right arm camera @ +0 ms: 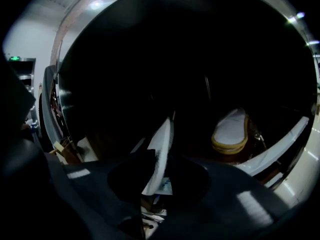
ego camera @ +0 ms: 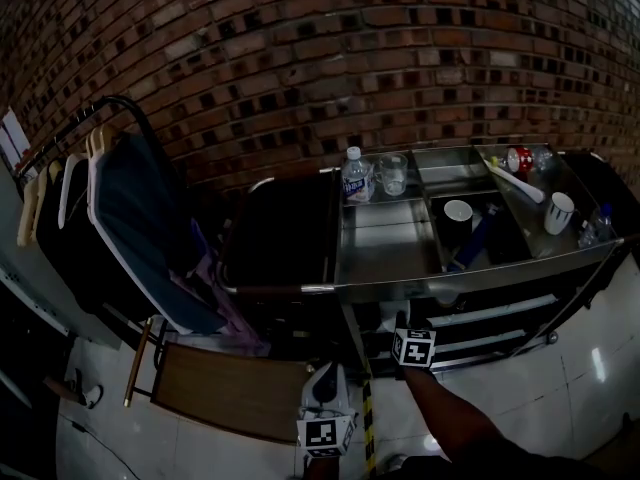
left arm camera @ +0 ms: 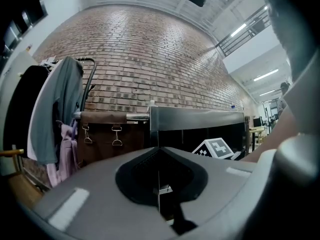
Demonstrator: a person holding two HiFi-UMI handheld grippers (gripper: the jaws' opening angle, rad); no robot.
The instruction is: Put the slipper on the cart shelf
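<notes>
The right gripper (right arm camera: 161, 159) pinches a thin white slipper (right arm camera: 163, 134) edge-on inside the dark lower shelf of the steel cart (ego camera: 390, 253); its pads are lost in shadow. A tan-rimmed white slipper (right arm camera: 231, 130) lies beyond. The left gripper (left arm camera: 159, 181) is closed and empty.

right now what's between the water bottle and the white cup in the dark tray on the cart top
A clear glass, standing right beside the water bottle; the head view shows it.
</notes>
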